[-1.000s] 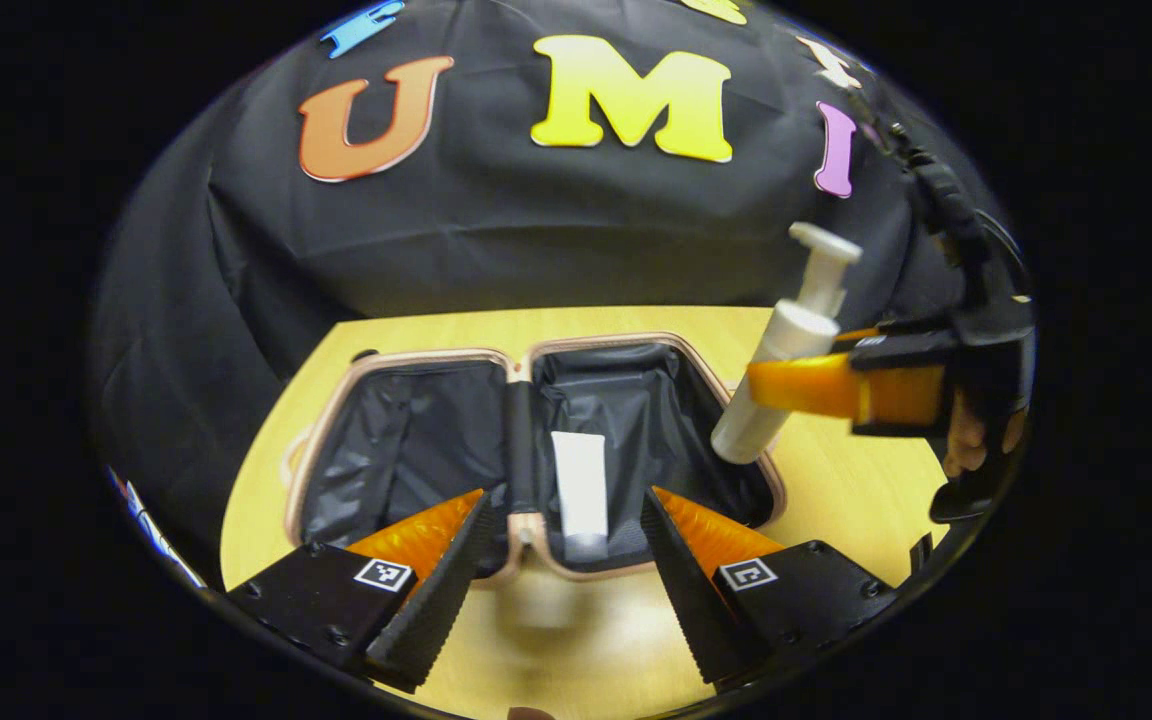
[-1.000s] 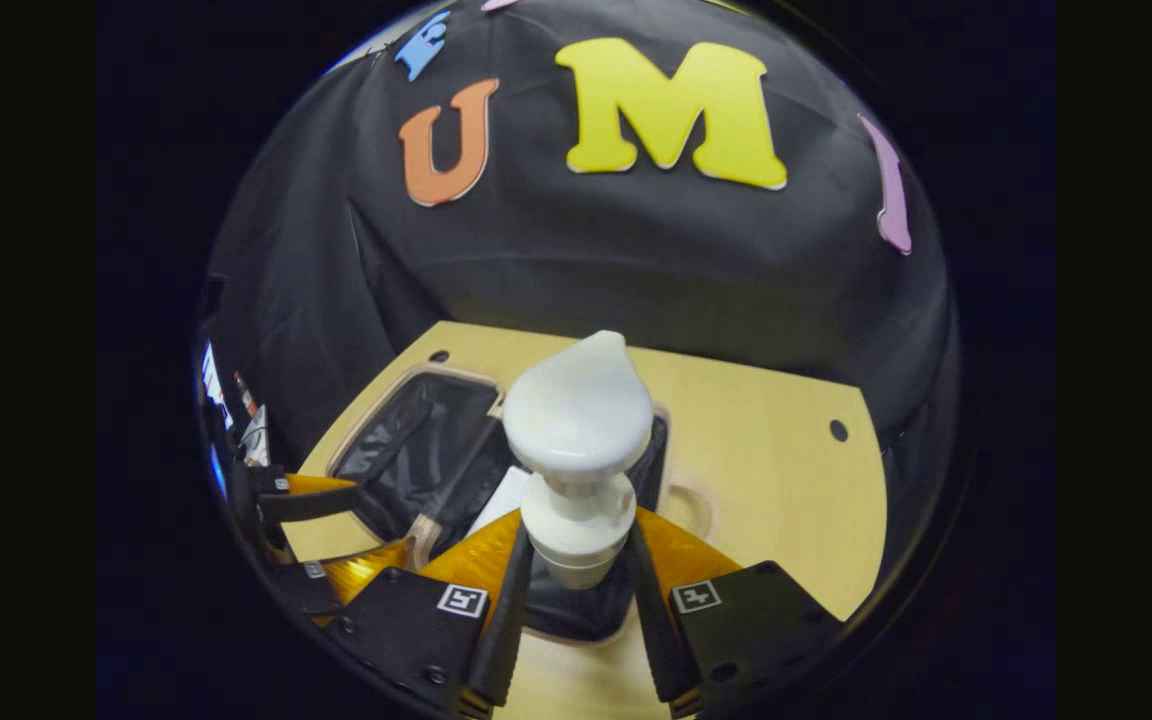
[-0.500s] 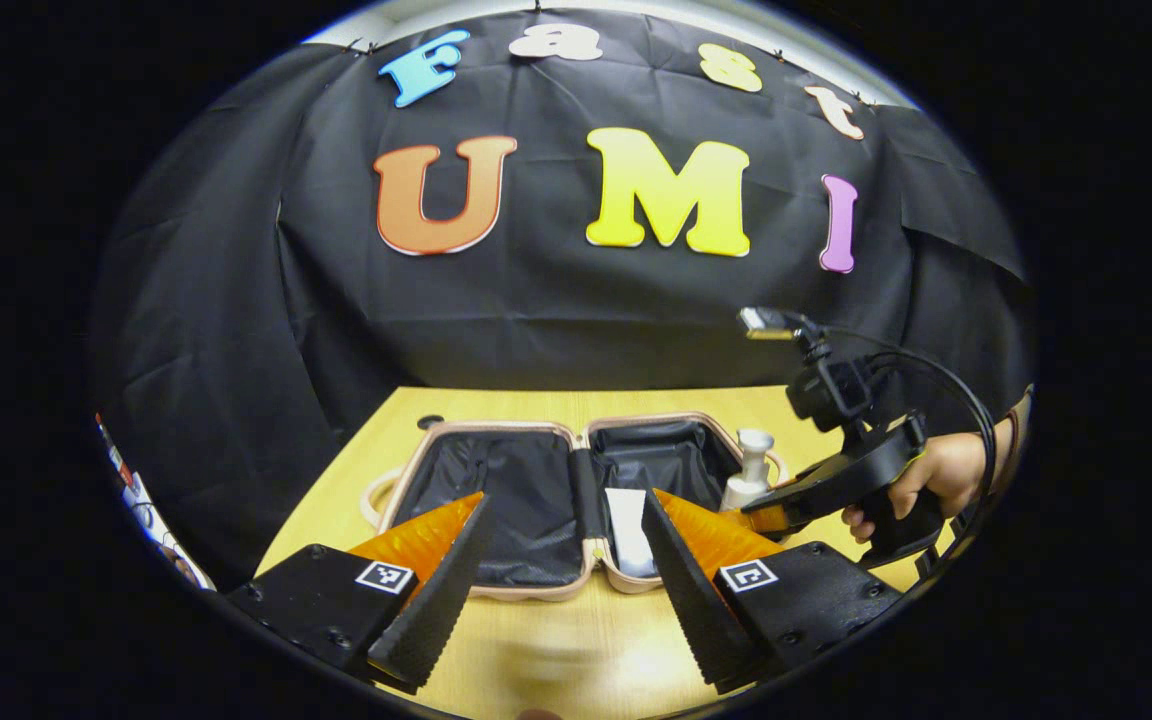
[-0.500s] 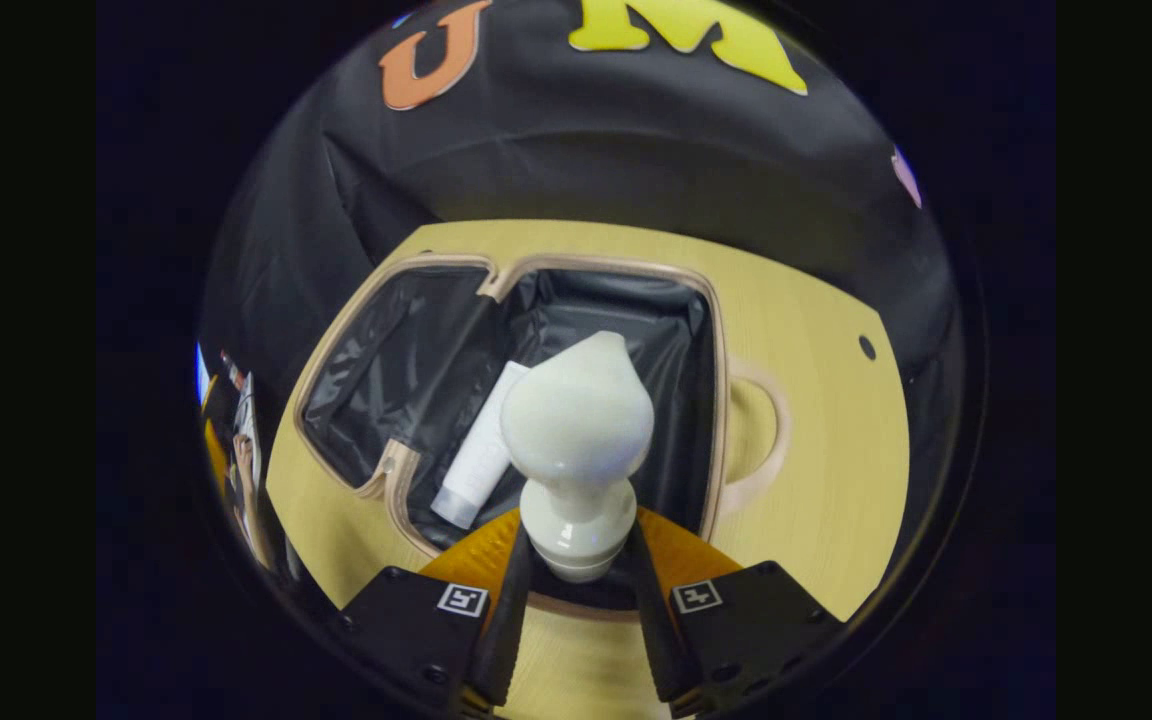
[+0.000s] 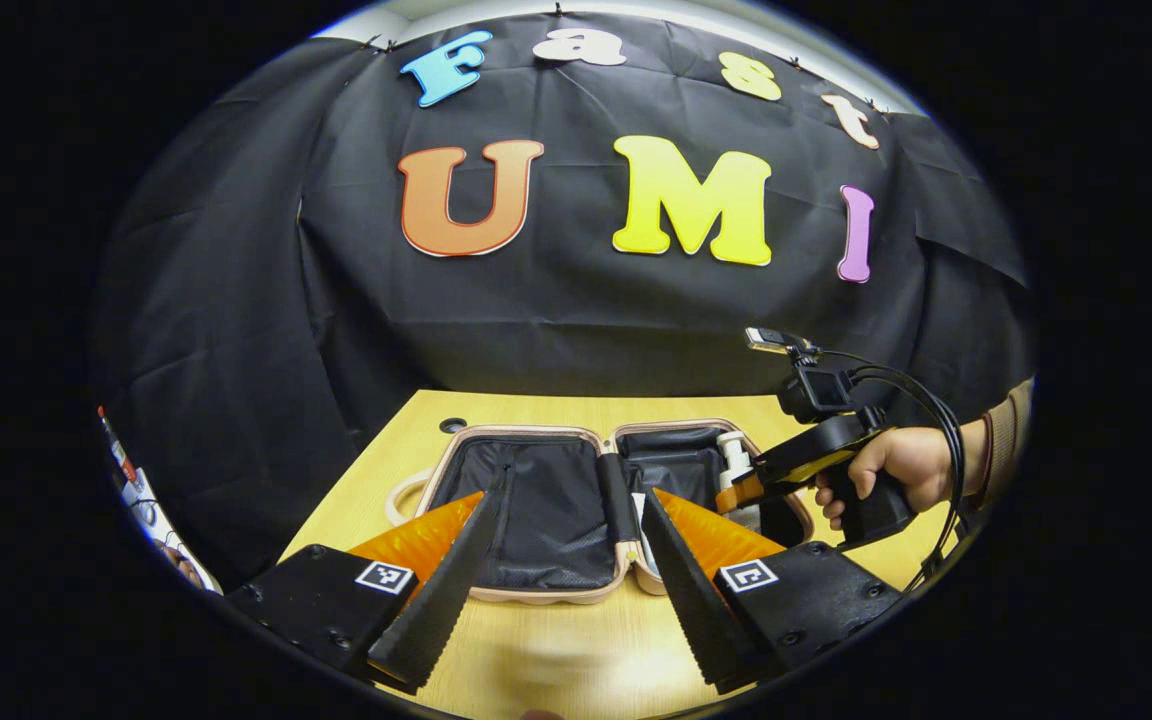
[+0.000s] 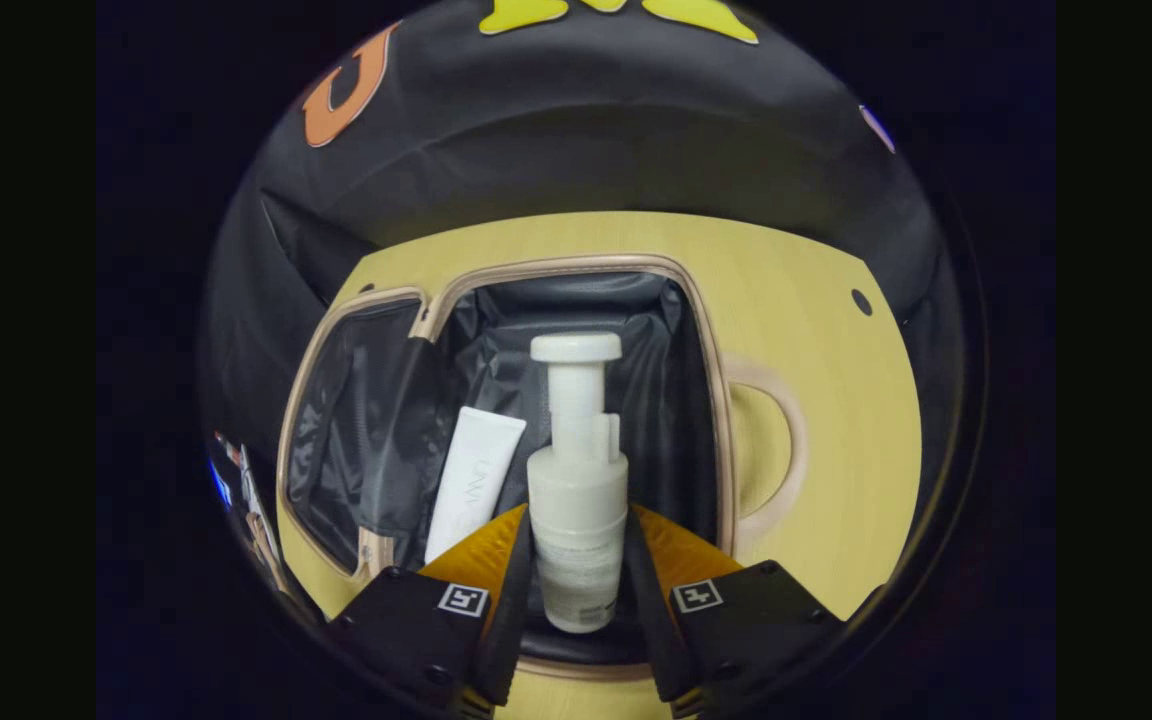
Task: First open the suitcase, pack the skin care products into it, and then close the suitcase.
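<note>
suitcase (image 6: 696, 330) lying open, tube (image 6: 471, 480) packed | right gripper (image 6: 576, 590) gripping pump bottle (image 6: 576, 500), lowering it in | left gripper (image 5: 561, 570) idling open | closing pending

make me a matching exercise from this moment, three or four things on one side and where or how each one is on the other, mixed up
Things:
1. pump bottle
2. tube
3. suitcase
4. left tongs

States:
a. open, holding nothing
b. lying flat on the dark lining
c. lying open on the table
d. gripped by the right tongs over the suitcase's right half

Pairs: 1-d, 2-b, 3-c, 4-a
</note>
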